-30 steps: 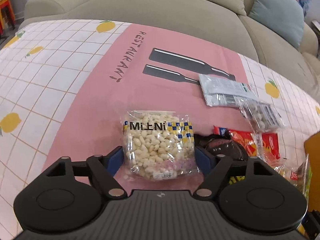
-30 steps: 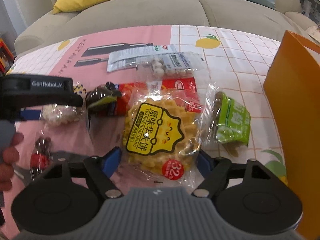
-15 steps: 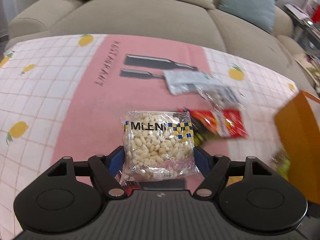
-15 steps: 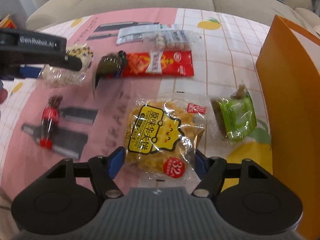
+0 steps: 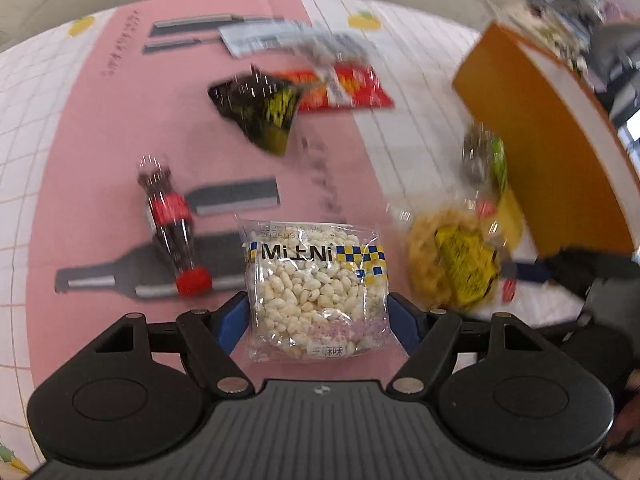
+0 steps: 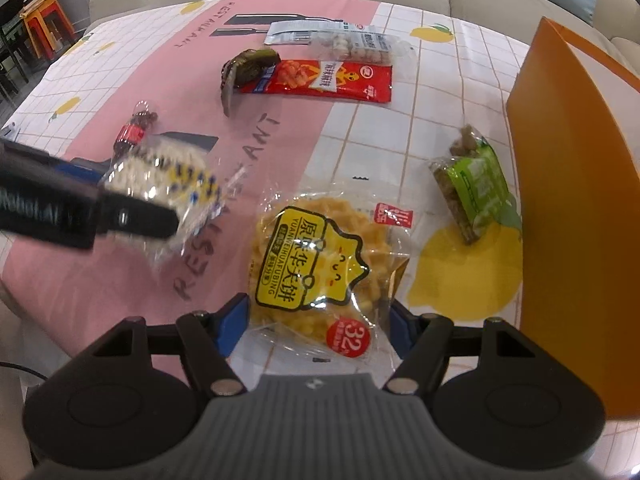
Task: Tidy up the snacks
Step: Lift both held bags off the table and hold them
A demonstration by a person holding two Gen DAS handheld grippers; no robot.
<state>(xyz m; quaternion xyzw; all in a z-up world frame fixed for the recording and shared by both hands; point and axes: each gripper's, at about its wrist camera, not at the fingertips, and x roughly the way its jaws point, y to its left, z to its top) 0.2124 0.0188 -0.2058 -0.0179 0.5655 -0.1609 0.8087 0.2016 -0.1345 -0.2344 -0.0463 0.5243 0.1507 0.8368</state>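
Grippers (image 5: 318, 320) (image 6: 316, 320) angled steeply down, each clamping a snack packet (image 5: 316, 288) (image 6: 316, 264).

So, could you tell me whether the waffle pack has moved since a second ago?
Yes: the waffle pack, held in the right tongs, was carried off the red pack, toward the orange box.
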